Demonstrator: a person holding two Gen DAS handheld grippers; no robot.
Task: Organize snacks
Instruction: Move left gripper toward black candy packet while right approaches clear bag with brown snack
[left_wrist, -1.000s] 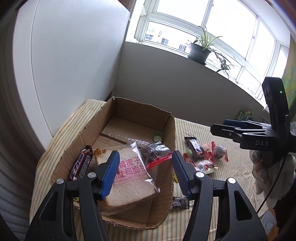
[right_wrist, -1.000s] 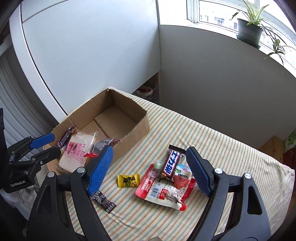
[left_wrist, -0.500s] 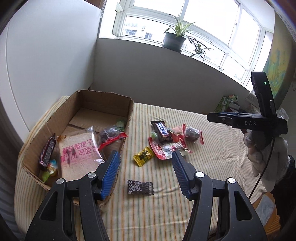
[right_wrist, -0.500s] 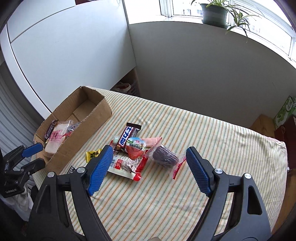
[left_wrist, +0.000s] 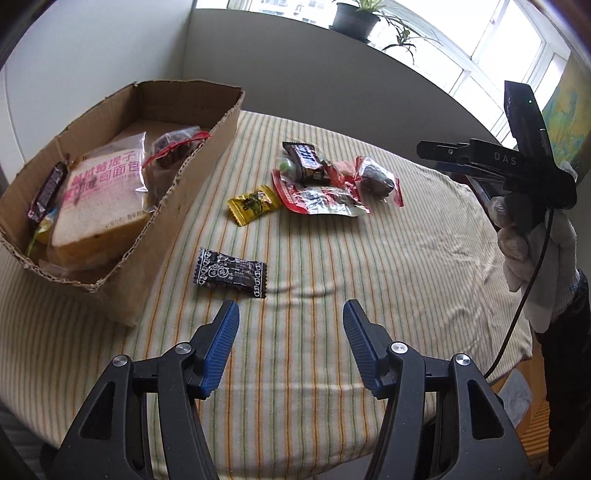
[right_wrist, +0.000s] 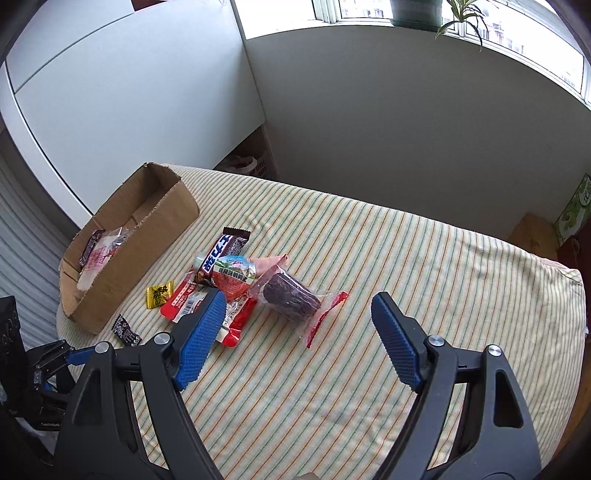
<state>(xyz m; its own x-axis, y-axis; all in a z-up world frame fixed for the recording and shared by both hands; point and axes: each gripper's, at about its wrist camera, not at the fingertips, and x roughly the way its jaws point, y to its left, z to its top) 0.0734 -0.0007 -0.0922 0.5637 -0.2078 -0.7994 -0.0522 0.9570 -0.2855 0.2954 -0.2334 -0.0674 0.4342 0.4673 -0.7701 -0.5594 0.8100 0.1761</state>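
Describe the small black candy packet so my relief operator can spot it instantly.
Start at the cardboard box on the striped tablecloth. Just off the box's near corner lies the black candy packet, alone and flat, nearest the left gripper. Unlike the yellow candy and the red-wrapped pile beyond, it is black with white print.

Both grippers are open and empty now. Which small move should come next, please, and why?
Probably lower the left gripper forward onto the black candy wrapper. It lies alone on the striped cloth, just ahead of the open blue fingers, closest to the cardboard box where the bread already sits. The right gripper hovers open near the pile.
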